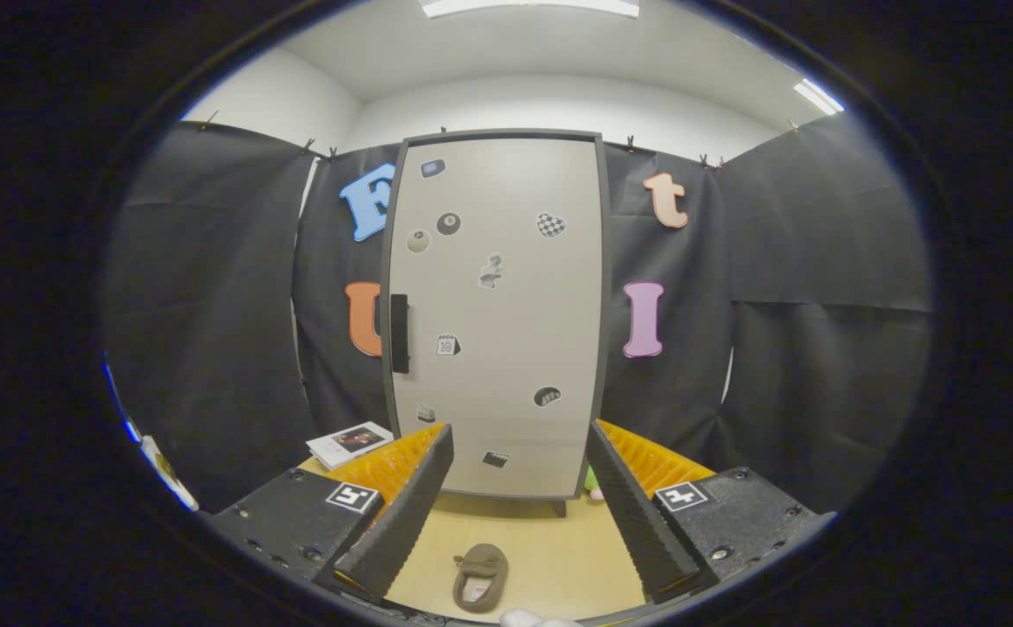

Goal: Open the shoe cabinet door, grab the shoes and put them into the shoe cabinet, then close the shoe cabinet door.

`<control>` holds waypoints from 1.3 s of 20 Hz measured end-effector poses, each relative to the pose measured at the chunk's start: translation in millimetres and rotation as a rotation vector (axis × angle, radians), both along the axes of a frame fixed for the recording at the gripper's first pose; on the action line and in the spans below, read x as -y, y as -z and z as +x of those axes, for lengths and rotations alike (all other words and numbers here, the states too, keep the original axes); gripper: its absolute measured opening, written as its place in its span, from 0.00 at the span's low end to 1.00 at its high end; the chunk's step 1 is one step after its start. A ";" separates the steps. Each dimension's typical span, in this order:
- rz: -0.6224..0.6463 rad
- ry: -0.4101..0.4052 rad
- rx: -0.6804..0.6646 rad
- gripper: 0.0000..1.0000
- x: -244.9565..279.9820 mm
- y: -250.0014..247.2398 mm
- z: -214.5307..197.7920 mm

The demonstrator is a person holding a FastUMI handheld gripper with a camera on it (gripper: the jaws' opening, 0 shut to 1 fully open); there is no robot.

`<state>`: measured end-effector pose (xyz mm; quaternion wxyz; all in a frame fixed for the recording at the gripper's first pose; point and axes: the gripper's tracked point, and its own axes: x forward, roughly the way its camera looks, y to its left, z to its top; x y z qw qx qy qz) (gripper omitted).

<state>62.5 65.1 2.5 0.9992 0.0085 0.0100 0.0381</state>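
The shoe cabinet (506,287) stands upright straight ahead, beyond my fingers, its light grey door shut and dotted with small stickers. A black handle (399,333) runs vertically along the door's left edge. A brown slipper-like shoe (479,576) lies on the wooden floor close in, between my two fingers and a little to the left. My gripper (515,514) is open, the black fingers (401,514) spread wide with nothing between them, well short of the cabinet.
A booklet (350,441) lies on the floor left of the cabinet. A small green and pink object (593,484) sits at the cabinet's lower right corner, half hidden by the right finger. Black cloth walls close in on both sides.
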 end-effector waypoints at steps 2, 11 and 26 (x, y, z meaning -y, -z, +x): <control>0.008 -0.041 -0.009 1.00 -23.2 -0.6 19.8; 0.020 -0.170 -0.011 1.00 -113.9 -16.4 135.5; 0.096 -0.183 -0.006 1.00 -195.2 -43.5 264.9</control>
